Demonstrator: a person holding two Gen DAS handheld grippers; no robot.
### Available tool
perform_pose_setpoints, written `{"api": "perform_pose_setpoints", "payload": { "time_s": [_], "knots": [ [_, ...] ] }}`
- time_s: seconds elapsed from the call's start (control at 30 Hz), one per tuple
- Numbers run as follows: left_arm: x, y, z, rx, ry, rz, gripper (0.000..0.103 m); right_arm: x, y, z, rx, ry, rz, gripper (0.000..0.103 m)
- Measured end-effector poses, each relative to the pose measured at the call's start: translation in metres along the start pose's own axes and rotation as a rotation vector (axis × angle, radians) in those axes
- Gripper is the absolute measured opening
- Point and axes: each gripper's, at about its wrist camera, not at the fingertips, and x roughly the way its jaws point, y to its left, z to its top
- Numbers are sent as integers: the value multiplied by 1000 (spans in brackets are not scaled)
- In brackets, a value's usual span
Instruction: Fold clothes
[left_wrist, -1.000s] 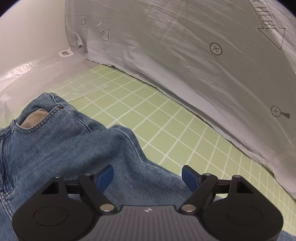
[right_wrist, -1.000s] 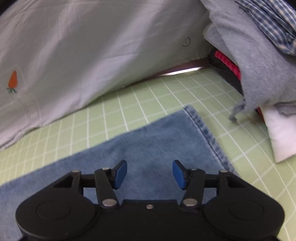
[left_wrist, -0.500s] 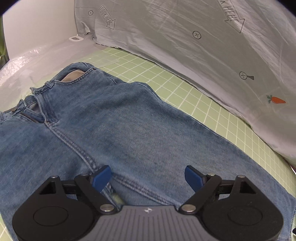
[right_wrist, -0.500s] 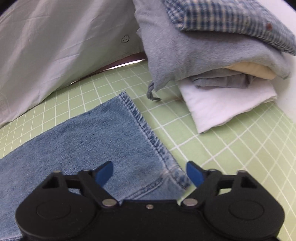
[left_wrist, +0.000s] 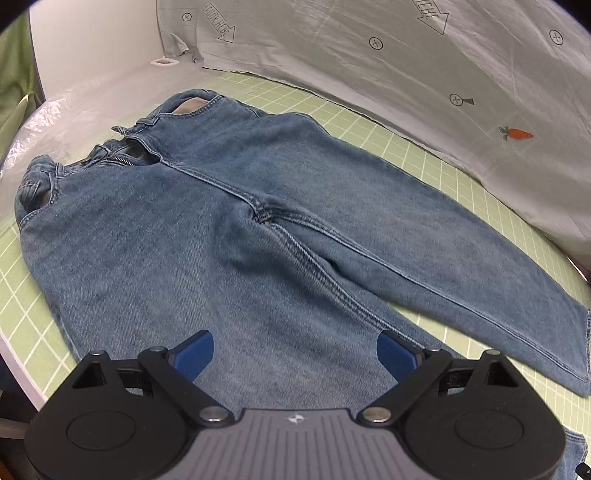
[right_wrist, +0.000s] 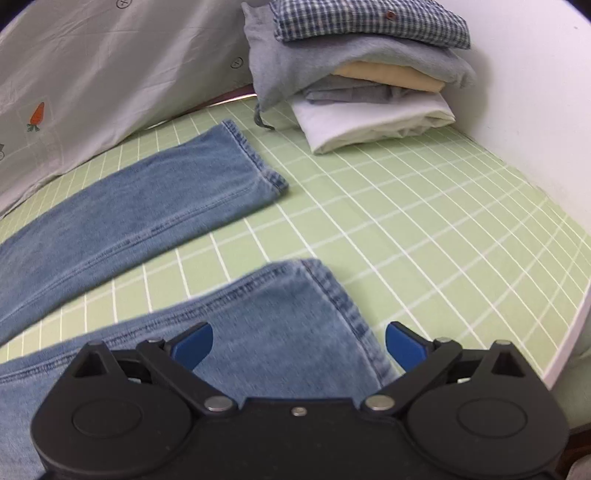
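Observation:
Blue jeans (left_wrist: 258, 229) lie spread flat, front up, on the green gridded mat (left_wrist: 436, 155); the waistband sits at the far left and both legs run to the right. My left gripper (left_wrist: 294, 353) hovers open over the near leg's thigh, holding nothing. In the right wrist view both leg ends show: the far leg's hem (right_wrist: 255, 158) and the near leg's hem (right_wrist: 332, 295). My right gripper (right_wrist: 299, 342) stands open just above the near leg's cuff, with nothing between its blue pads.
A stack of folded clothes (right_wrist: 369, 74) rests at the mat's far right corner, topped by a checked shirt (right_wrist: 369, 22). A grey printed sheet (left_wrist: 406, 74) hangs along the back. Clear plastic film (left_wrist: 74, 110) covers the far left. The table's near edge (right_wrist: 569, 332) curves at right.
Both grippers have drawn back and up from the jeans, so the whole garment and both hems have come into view. The jaws stayed open, the right ones wider than a second ago.

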Motion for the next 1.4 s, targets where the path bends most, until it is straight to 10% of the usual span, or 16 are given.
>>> {"api": "perform_pose_setpoints", "payload": {
  "time_s": [0.4,1.4],
  "knots": [
    [-17,19,-27,22,34,20,96,-12,-24,-48,58,41,-135,101],
    [-2,2,-52,106,136,3,96,-35,-14,-96,63,65,55,102]
  ]
}}
